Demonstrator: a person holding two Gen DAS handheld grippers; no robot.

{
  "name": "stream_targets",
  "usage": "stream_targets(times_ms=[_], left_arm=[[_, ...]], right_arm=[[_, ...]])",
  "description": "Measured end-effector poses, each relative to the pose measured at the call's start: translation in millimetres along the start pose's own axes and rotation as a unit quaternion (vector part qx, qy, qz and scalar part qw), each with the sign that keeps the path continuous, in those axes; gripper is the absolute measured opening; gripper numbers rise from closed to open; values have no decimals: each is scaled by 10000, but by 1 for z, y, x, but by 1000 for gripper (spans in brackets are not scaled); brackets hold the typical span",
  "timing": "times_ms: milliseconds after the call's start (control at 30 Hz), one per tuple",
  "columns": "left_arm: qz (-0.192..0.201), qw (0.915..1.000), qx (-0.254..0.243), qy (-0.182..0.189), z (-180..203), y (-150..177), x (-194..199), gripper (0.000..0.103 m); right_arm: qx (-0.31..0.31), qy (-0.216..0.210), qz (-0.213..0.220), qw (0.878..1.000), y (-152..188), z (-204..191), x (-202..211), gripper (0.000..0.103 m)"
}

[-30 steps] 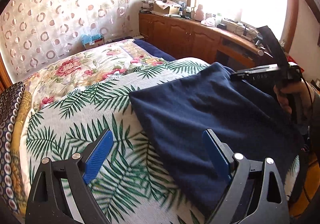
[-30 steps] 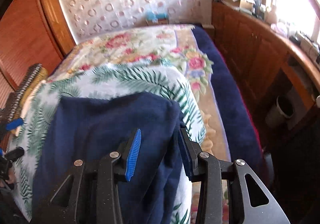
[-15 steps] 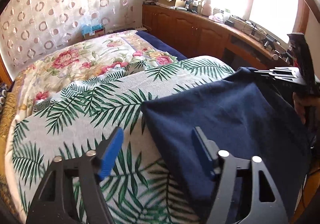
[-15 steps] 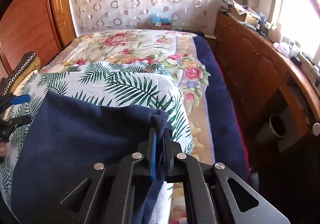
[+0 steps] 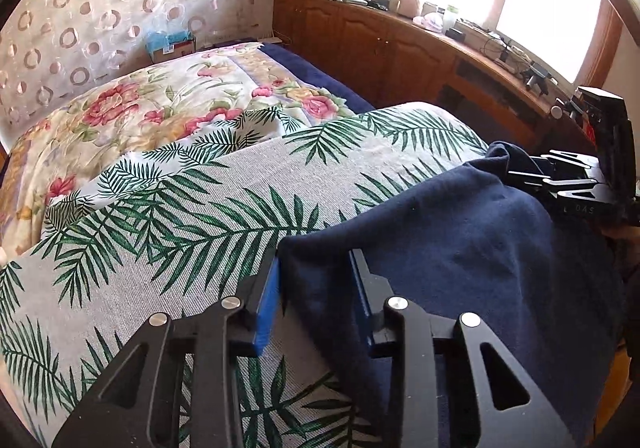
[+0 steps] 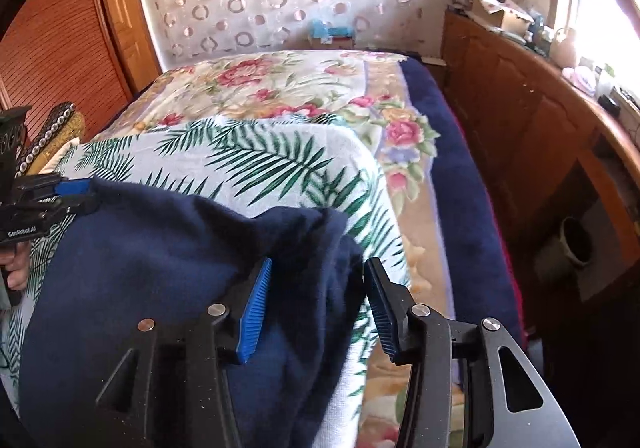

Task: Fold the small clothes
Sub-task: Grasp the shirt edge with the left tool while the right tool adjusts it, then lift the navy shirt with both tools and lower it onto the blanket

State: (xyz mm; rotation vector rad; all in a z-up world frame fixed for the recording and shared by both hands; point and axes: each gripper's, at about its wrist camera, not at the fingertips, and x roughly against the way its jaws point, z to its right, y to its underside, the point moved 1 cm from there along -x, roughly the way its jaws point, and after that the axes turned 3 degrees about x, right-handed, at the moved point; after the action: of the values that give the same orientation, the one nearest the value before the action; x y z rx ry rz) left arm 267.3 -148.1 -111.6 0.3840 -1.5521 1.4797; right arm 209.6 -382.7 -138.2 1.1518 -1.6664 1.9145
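Bed: The largest item. It fills both of my views from 9 to 3 o'clock and carries every cloth layer.
Floral quilt: Lies flat at 11 o'clock in my left view. It is clear of the work.
Palm-leaf cover: A woven sheet over the near half of the bed. It is the surface directly under the garment and could be caught up with a low bite.
Navy garment: The task item. It lies on the palm-leaf cover, from 4 o'clock in my left view across to 8 o'clock in my right view.
Handling, judged: Soft, light knit. It should drape and bunch, not hold an edge, and it looks neither slippery nor fragile.
Hold points, judged: The two far corners. Take a shallow bite on the hem only.
Left gripper: Jaws have just been closing. The near corner of the garment sits between them; the left pad meets the cloth edge, but I see no firm pinch yet.
Right gripper: Jaws have just been opening. They stand spread with the bunched corner loose between them, touching neither pad.
Wooden cabinet: Runs along 2 o'clock, well apart from the bed edge.
Bin: On the floor at 3 o'clock in my right view, out of the way.
Box: At 11 o'clock beyond the bed. No obstruction.
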Motion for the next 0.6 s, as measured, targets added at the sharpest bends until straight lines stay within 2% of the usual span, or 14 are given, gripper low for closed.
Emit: stream_targets(times_ms=[100, 167, 200, 233, 300, 367, 467, 600], left_arm=[[14, 10000, 12, 13, 1, 0, 0, 32], [44, 10000, -4, 31, 2, 0, 0, 22], [81, 10000, -21, 9, 2, 0, 2, 11], [139, 9998, -14, 119, 2, -2, 5, 6], [214, 9996, 20, 204, 4, -2, 12, 5], [393, 9990, -8, 226, 9, -3, 26, 5], [691, 9970, -22, 350, 19, -5, 56, 5], [1326, 9896, -302, 468, 48, -5, 123, 5]], right_arm=[[54, -25, 65, 10000, 0, 0, 2, 51], [124, -20, 110, 9999, 1, -1, 3, 51], [185, 0, 124, 9998, 2, -4, 3, 49], [224, -63, 143, 9996, 2, -6, 3, 44], [301, -297, 162, 9990, 4, -10, 3, 21], [353, -371, 116, 9986, 5, -14, 4, 13], [407, -410, 358, 9977, 3, -22, 24, 11], [466, -305, 1154, 9917, -5, -36, 86, 10]])
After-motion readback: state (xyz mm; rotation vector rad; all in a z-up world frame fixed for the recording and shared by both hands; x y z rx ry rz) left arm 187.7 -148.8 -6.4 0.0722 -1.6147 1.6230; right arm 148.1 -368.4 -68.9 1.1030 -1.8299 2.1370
